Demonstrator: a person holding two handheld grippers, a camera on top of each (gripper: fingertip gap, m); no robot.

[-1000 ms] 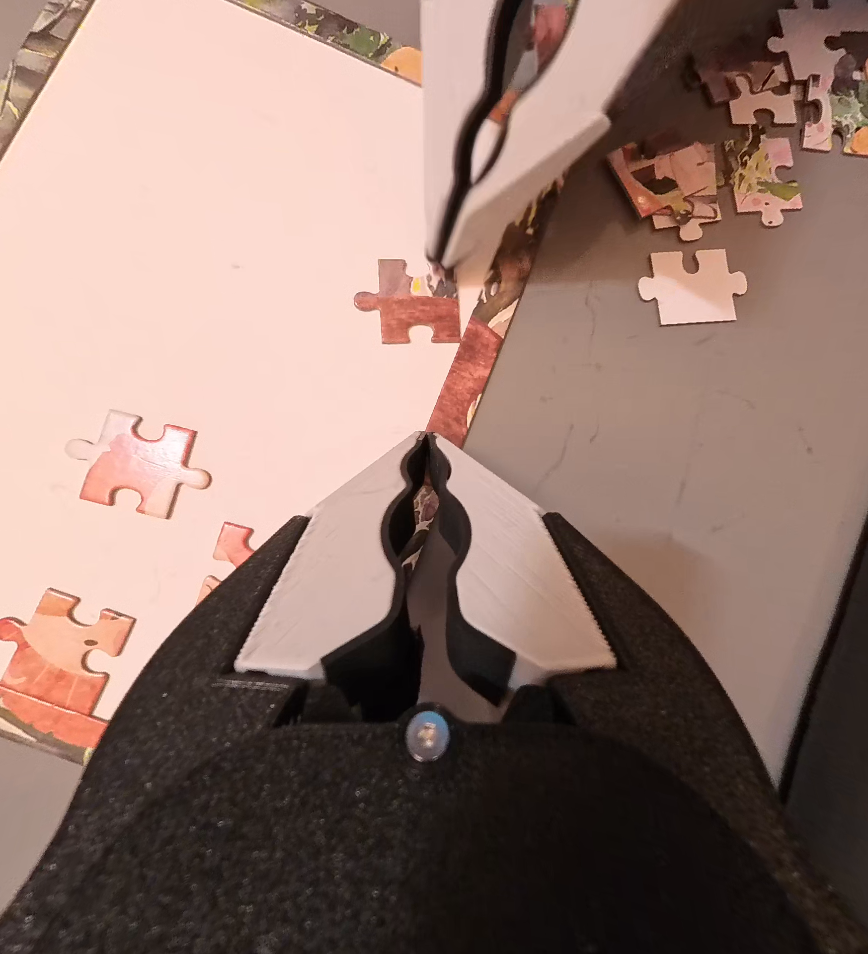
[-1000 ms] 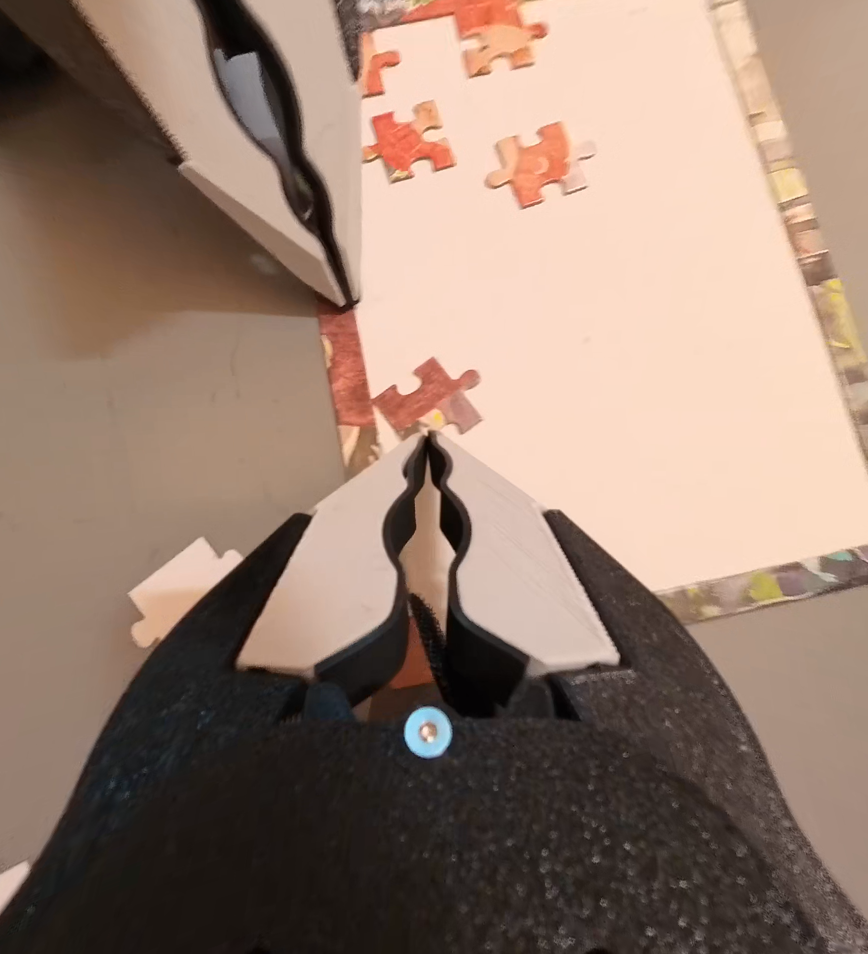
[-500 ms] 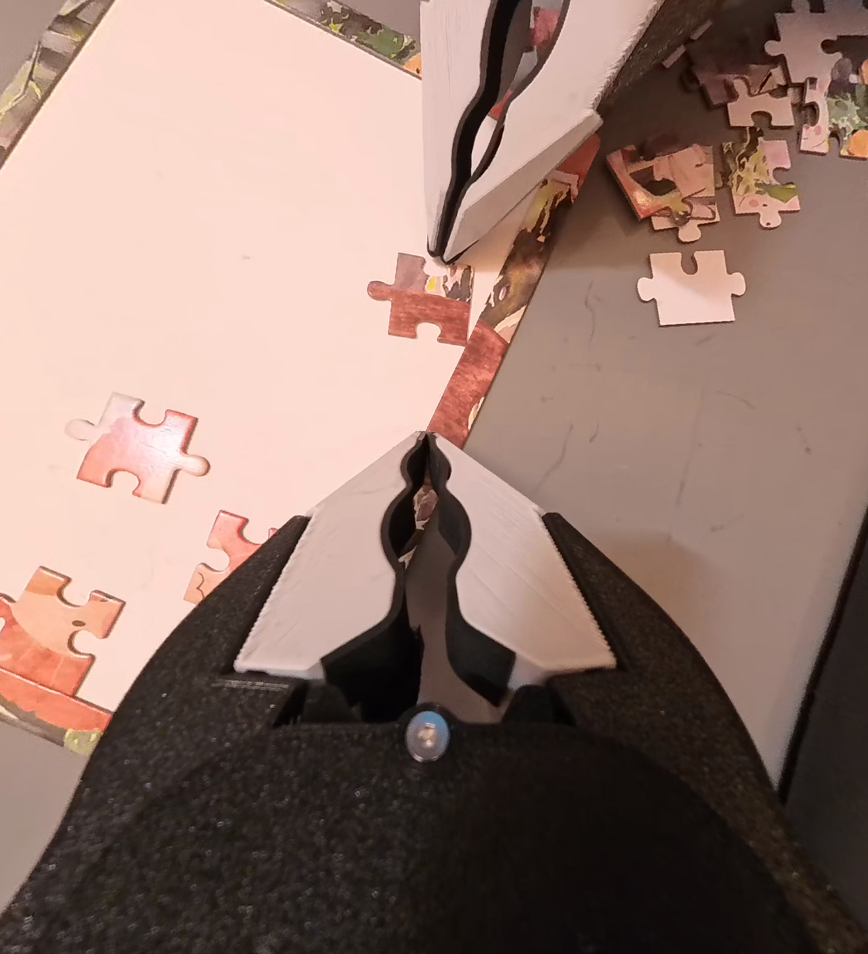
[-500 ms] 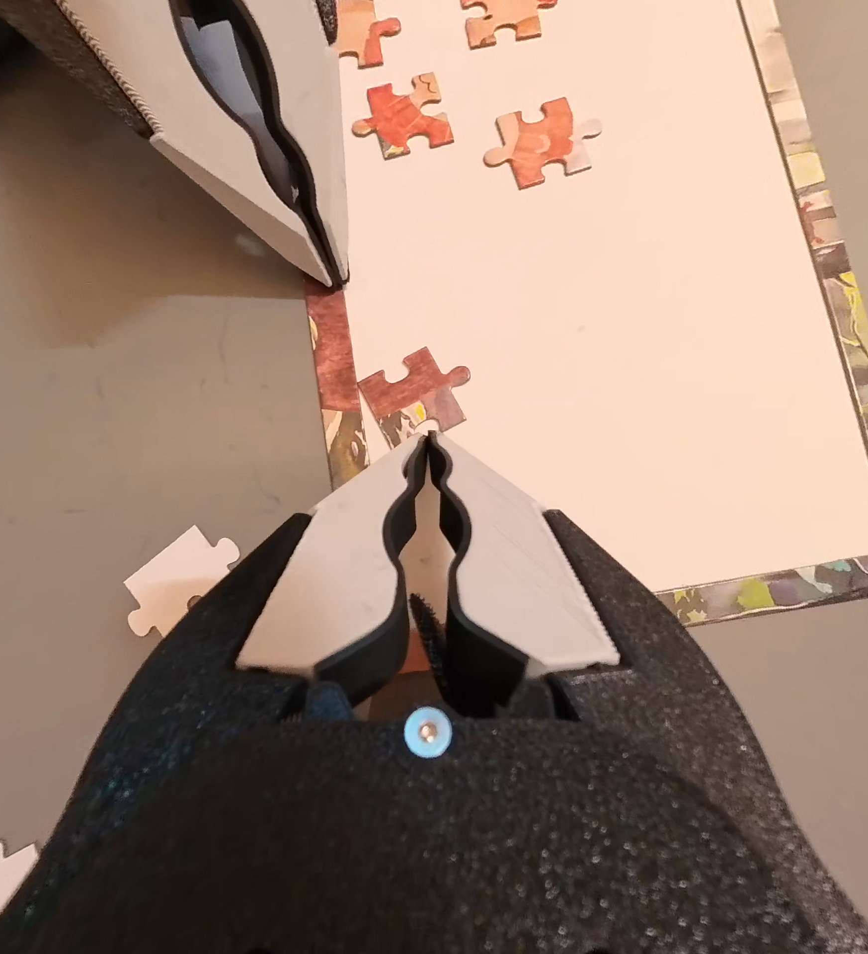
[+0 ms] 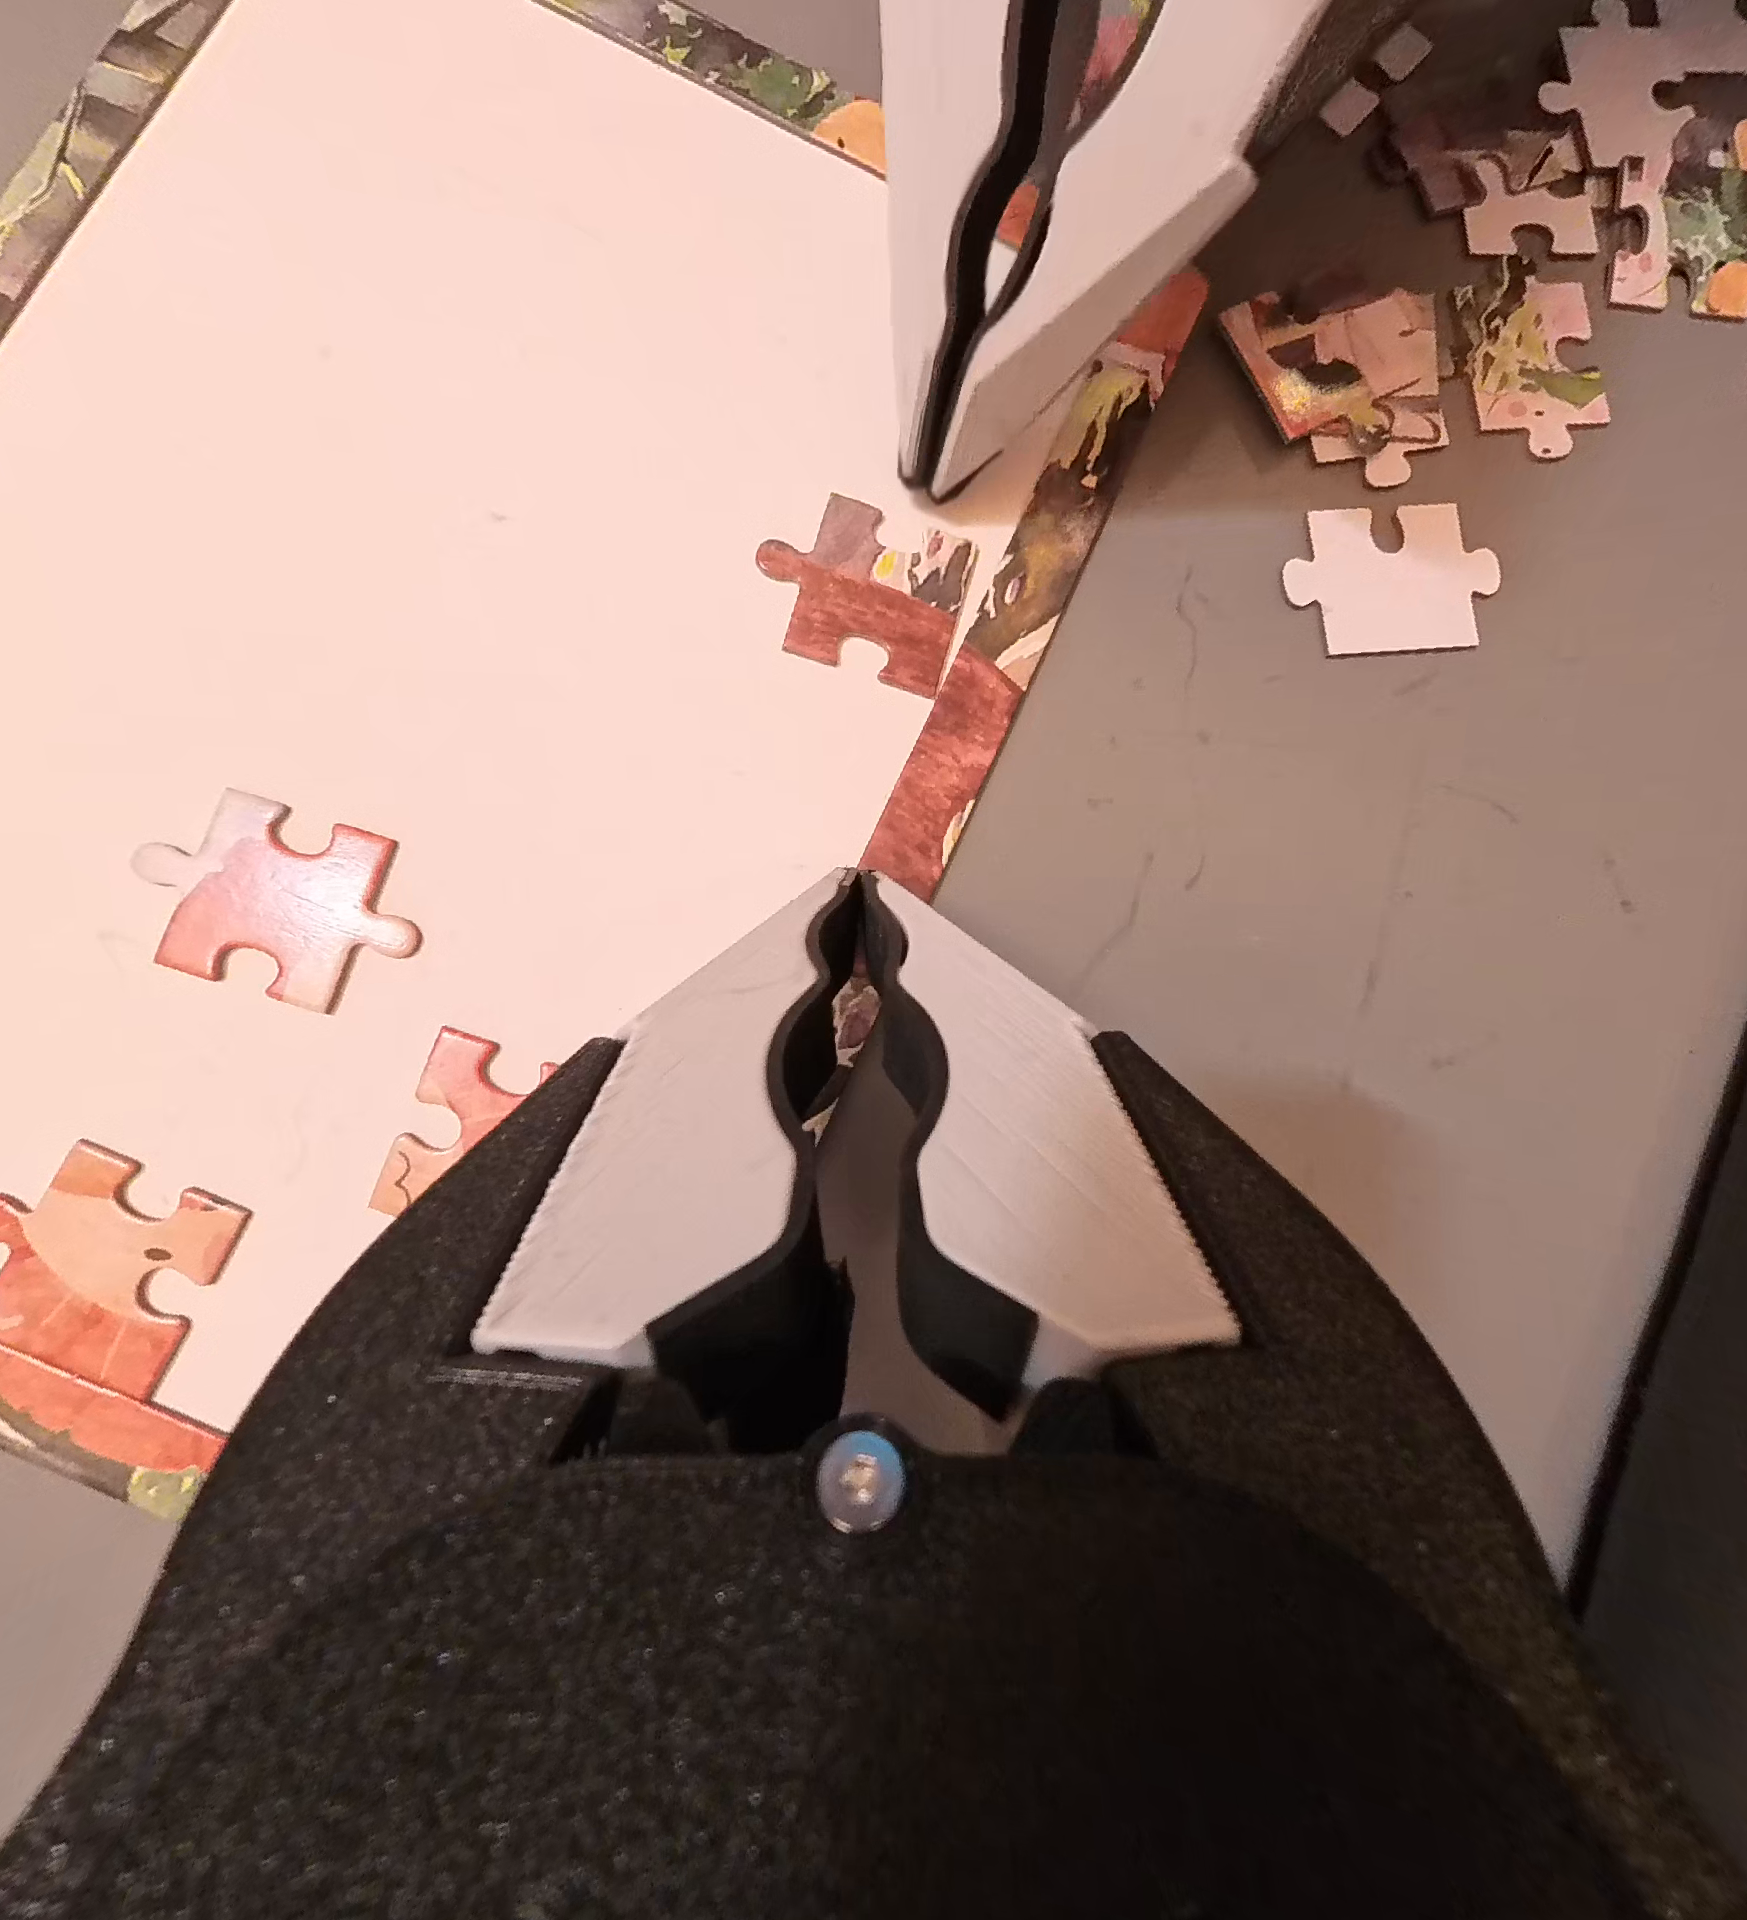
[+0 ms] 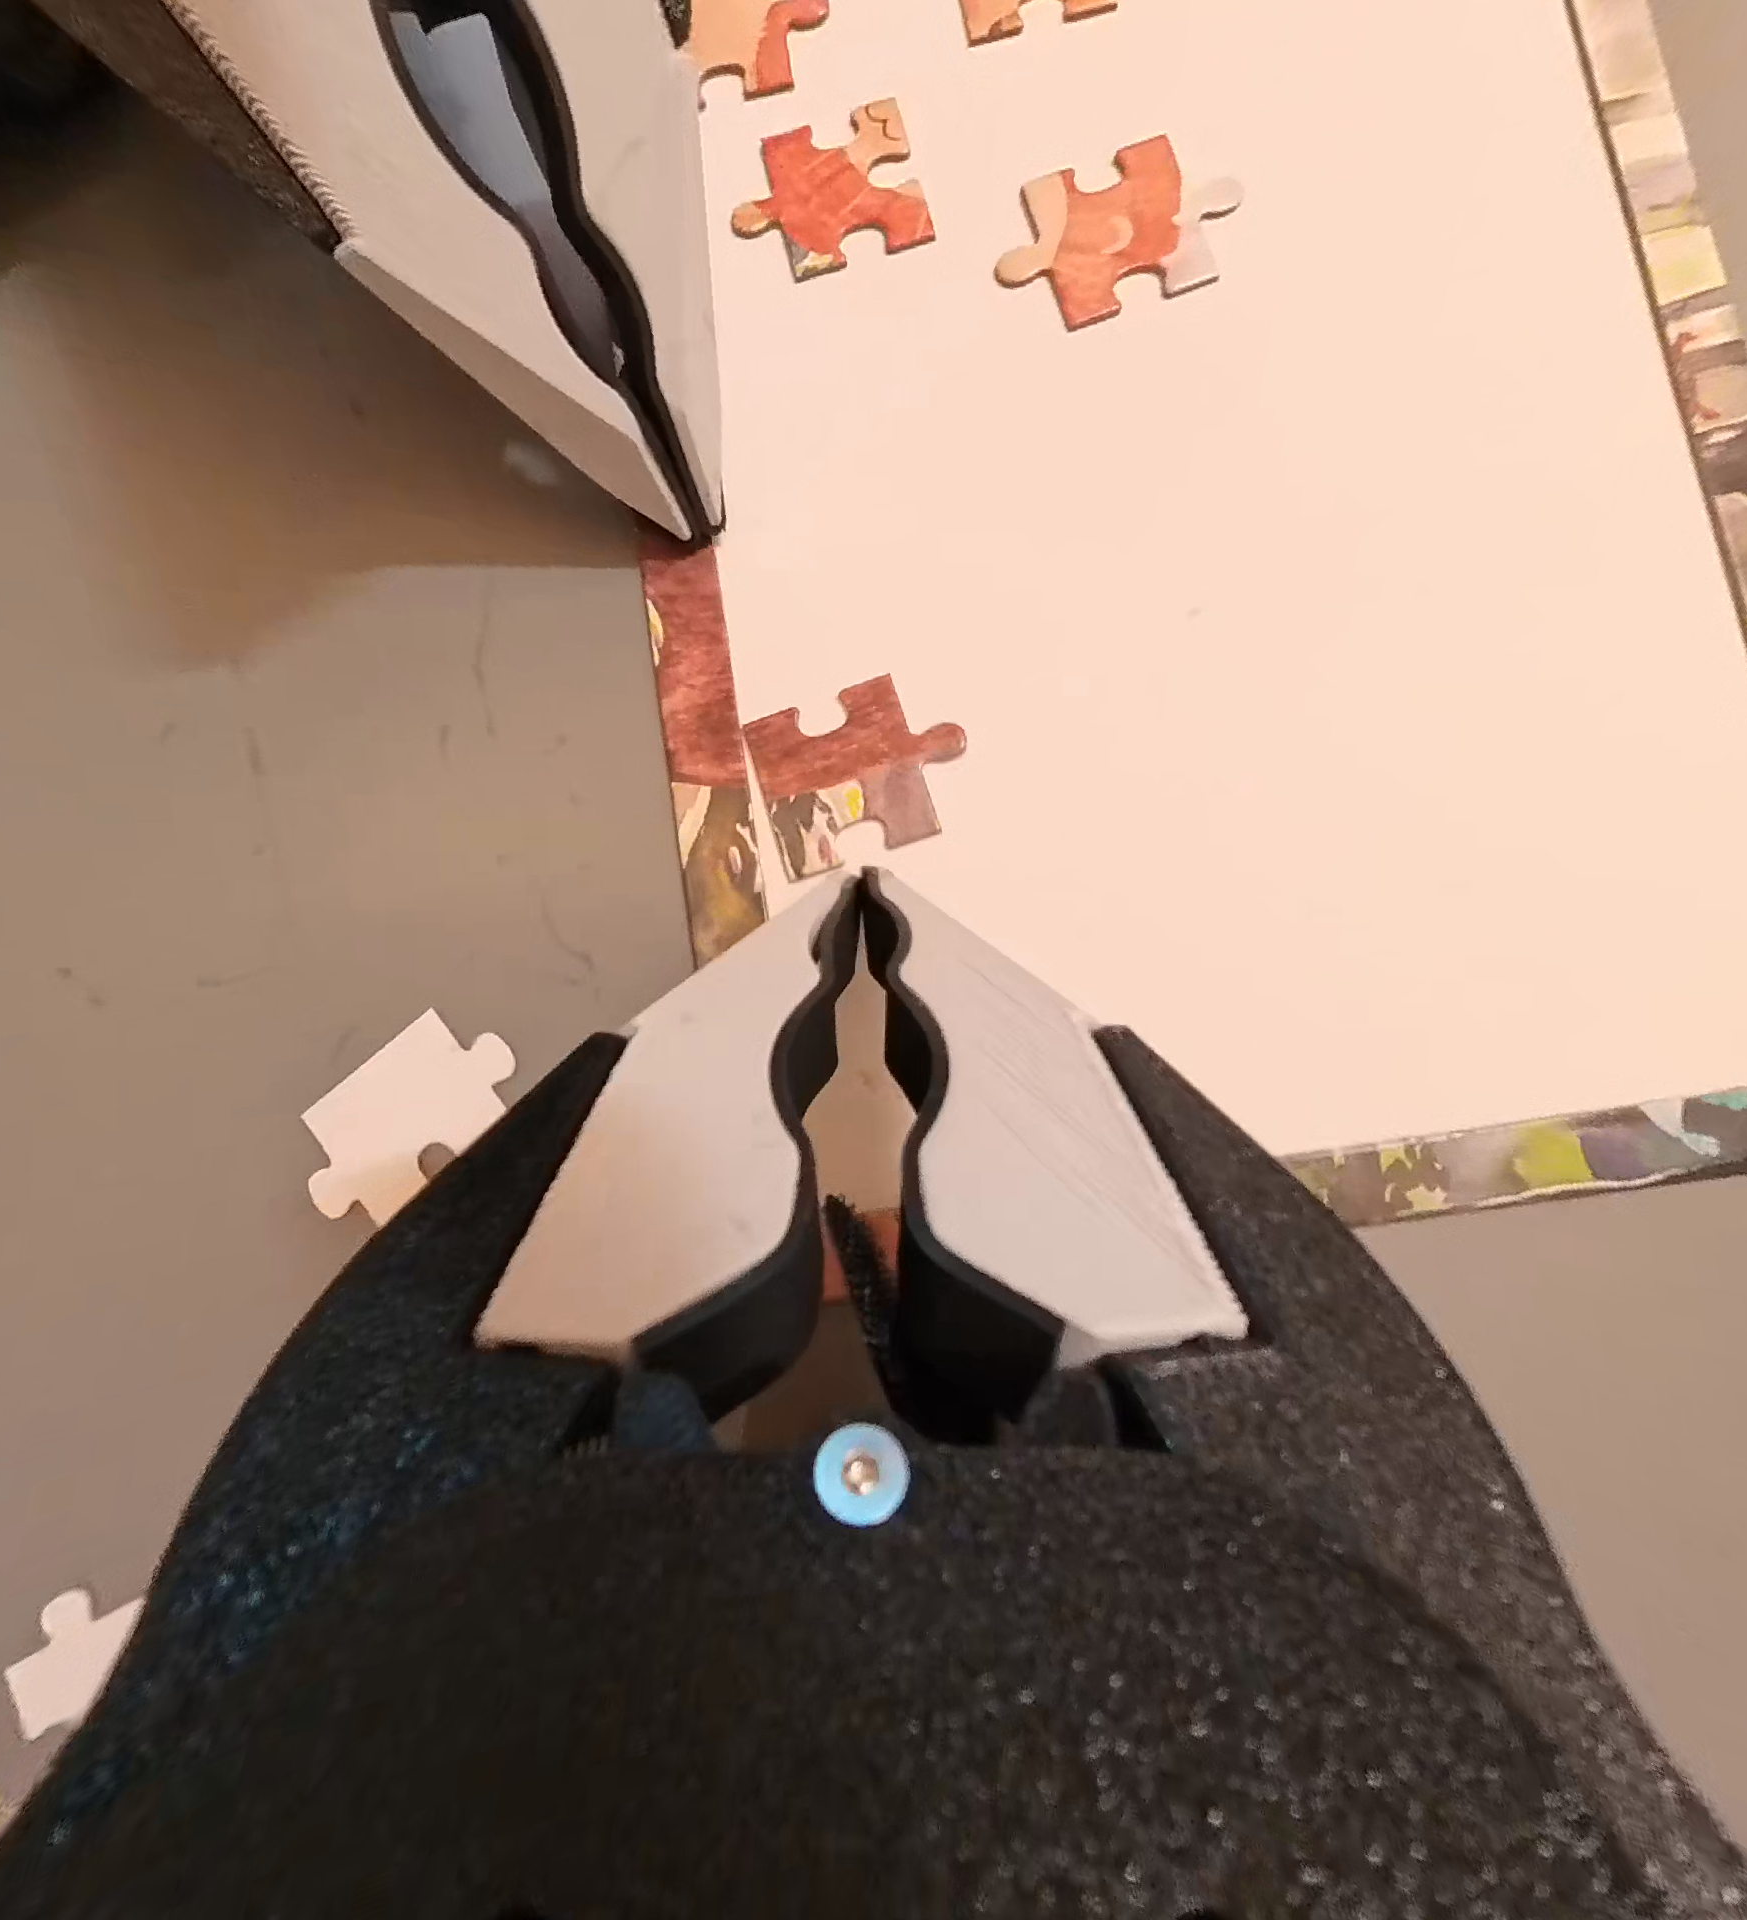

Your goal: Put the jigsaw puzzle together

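The puzzle board [image 5: 433,416] is white inside a printed border and lies on a grey table. A brown piece [image 5: 869,613] lies on it against the right border [image 5: 973,727]. My right gripper [image 5: 931,478] is shut and empty, its tips just beyond the piece's far edge. In the right wrist view the same piece [image 6: 848,779] lies just ahead of the right gripper [image 6: 861,878], beside the border [image 6: 697,675]. My left gripper [image 5: 858,878] is shut and empty, its tips over the border nearer me. It also shows in the right wrist view [image 6: 697,530].
Orange and red pieces [image 5: 277,914] [image 5: 100,1278] [image 5: 453,1122] lie loose on the board, and also show in the right wrist view [image 6: 838,197] [image 6: 1118,229]. A pile of loose pieces [image 5: 1575,208] and a face-down white piece [image 5: 1388,582] lie on the table [image 5: 1368,1039]. The gap from one gripper's tips to the other's is roughly 8 cm.
The brown piece has turned and slid up against the board's border. The right gripper has drawn back slightly from it. The left gripper has barely moved.
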